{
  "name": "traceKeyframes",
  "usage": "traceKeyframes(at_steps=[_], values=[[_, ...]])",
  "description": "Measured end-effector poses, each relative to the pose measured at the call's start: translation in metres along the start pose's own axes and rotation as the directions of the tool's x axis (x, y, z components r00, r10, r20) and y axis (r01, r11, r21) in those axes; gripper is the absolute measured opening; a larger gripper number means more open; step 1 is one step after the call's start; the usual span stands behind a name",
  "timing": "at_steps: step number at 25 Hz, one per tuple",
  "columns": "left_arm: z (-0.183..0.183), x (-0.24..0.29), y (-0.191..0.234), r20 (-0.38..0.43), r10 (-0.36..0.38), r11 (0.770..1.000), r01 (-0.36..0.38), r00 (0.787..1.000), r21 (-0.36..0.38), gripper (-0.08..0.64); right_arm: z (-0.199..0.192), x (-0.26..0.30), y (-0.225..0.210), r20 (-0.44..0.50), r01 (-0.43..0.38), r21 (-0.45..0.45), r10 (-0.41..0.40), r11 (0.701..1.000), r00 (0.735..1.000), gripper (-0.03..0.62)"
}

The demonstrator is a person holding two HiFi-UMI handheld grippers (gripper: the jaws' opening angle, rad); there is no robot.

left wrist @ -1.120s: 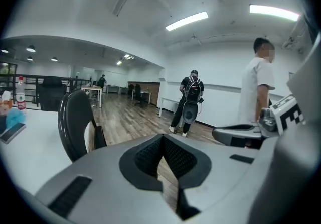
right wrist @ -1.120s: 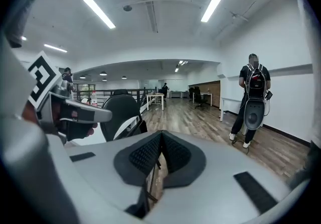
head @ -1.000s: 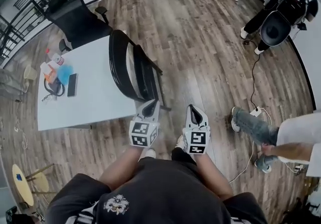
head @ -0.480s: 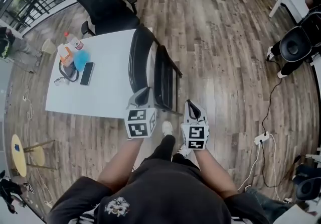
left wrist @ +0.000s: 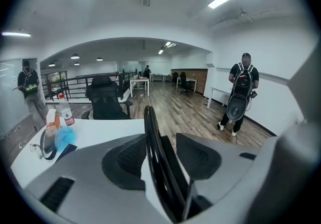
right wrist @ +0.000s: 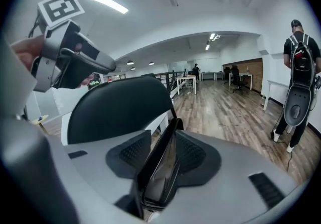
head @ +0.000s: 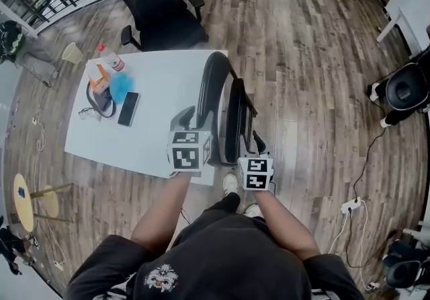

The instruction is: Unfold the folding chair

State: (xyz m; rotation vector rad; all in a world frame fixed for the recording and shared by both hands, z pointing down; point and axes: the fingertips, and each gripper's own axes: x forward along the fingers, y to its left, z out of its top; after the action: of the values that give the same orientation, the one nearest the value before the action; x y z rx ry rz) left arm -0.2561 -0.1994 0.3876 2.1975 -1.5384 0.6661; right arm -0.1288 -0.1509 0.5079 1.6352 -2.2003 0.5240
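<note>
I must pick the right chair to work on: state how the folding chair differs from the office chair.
The folding chair is folded flat at the white table's edge; the office chair stands open beyond the table. The left tongs and right tongs clamp the folding chair; nothing touches the office chair. The office chair has armrests; the folding chair shows none. Both are black.

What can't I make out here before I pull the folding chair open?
- Folding chair feet and hinges: head view, mostly hidden under its own backrest and seat.
- Chair's lower half: both gripper views, blocked by the left tongs and right tongs themselves.
- Bottle label on the table: too small in head and left gripper views.
</note>
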Motion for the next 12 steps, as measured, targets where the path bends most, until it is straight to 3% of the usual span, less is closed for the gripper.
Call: traceKeyframes(at_steps=[2,5,12], values=[[-0.003,0.02,0.006,-0.067,-0.043,0.999,0.042,0.997,-0.007,0.189,-0.004,0.028,0.003,-0.053,0.002,0.019,-0.001,1.0,0.999,0.189],[-0.009,0.039,0.009,-0.145,-0.099,0.995,0.096,0.984,-0.025,0.215,-0.02,0.064,0.007,-0.149,0.012,0.046,-0.005,0.999,0.989,0.236],[-0.032,0.066,0.016,-0.237,-0.128,0.992,0.12,0.963,-0.047,0.215,-0.068,0.131,0.02,-0.365,-0.001,0.008,0.004,1.0,0.931,0.308]])
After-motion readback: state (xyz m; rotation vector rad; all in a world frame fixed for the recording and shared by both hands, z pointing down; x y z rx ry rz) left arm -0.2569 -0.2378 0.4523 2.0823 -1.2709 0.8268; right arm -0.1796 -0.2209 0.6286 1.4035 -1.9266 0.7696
